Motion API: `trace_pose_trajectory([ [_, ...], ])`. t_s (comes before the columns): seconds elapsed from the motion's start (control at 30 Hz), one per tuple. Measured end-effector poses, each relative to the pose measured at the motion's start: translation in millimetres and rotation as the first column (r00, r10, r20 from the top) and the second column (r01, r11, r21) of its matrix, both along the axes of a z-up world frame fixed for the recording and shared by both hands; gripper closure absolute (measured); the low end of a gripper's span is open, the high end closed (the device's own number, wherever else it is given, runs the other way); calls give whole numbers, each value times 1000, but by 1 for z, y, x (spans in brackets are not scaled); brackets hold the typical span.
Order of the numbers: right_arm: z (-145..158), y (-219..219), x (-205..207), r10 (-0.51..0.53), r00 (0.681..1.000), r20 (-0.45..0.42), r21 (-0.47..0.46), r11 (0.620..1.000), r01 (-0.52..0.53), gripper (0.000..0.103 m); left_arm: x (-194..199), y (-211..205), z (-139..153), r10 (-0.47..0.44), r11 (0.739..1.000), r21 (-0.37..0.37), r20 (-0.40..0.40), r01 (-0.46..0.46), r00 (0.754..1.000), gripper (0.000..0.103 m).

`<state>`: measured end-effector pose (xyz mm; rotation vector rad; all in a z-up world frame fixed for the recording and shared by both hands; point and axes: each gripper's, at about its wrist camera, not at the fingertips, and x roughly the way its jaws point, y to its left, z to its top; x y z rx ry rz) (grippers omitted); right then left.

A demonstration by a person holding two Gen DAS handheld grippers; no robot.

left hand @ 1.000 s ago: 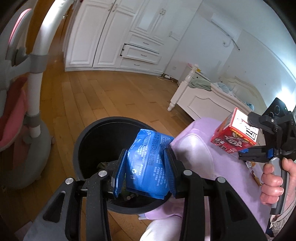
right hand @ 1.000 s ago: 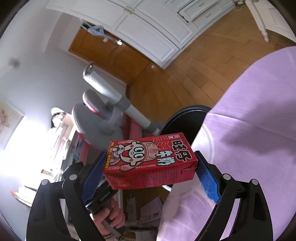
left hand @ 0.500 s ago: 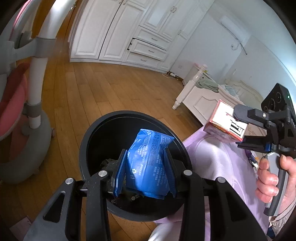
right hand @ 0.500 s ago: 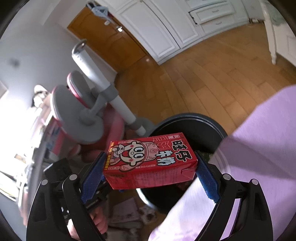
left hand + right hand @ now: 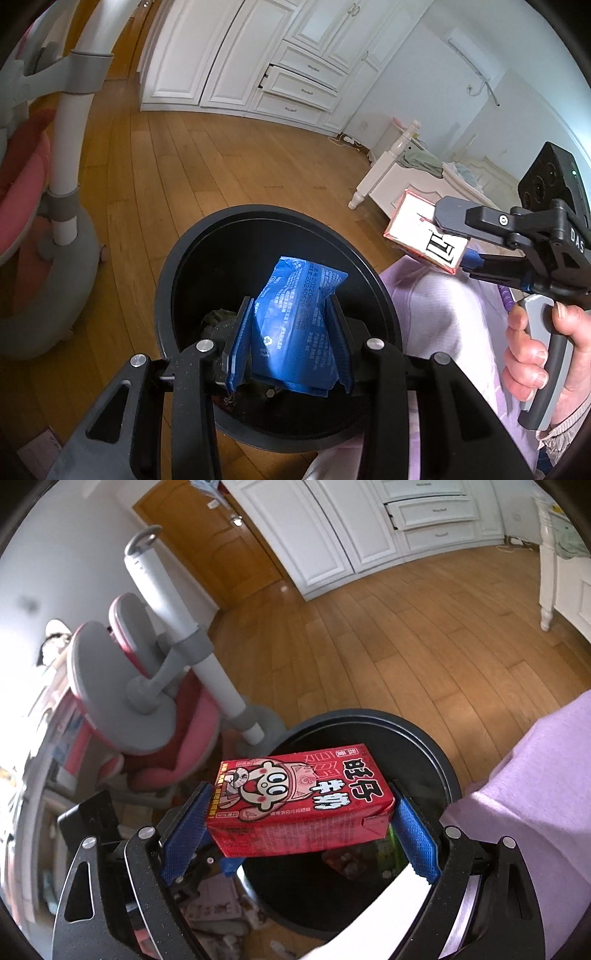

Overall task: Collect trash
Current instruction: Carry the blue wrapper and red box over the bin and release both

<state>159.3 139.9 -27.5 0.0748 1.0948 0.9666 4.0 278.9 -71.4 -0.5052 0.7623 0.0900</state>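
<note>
My left gripper [image 5: 291,343] is shut on a crumpled blue wrapper [image 5: 295,325], held right over the mouth of a round black bin [image 5: 184,258] on the wooden floor. Dark trash lies at the bin's bottom. My right gripper [image 5: 299,823] is shut on a red milk carton [image 5: 295,805] with a cartoon face, gripped by its two ends above the bin [image 5: 436,746]. In the left wrist view the right gripper [image 5: 461,251] and the carton [image 5: 421,229] hang at the bin's right edge, with a hand [image 5: 535,354] on the handle.
A pink and grey chair [image 5: 147,686] on a white post stands just left of the bin. A person's lilac-clad legs [image 5: 443,314] press against its right side. White wardrobes [image 5: 258,62] and a white bed [image 5: 406,177] stand further off. Papers [image 5: 221,904] lie beside the bin.
Both grippers have sunk toward the bin, which now looks larger. The right gripper has swung the carton from beside the lilac legs to over the bin's mouth. Both grips held.
</note>
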Motion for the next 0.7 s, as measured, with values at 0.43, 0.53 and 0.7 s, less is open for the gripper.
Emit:
trace_pose_trajectory([
  [0.43,1,-11,5,-58,998,-32,12,998,59,8,-4,-8,10,0,1000,10,36,-1,999,31],
  [0.53,4,-23,3,-74,996,-47,45,996,76,8,-6,-16,14,-16,1000,18,35,15,999,30],
  [0.7,8,-47,-2,-93,993,-69,86,991,99,8,-8,-30,22,-39,999,36,40,38,998,26],
])
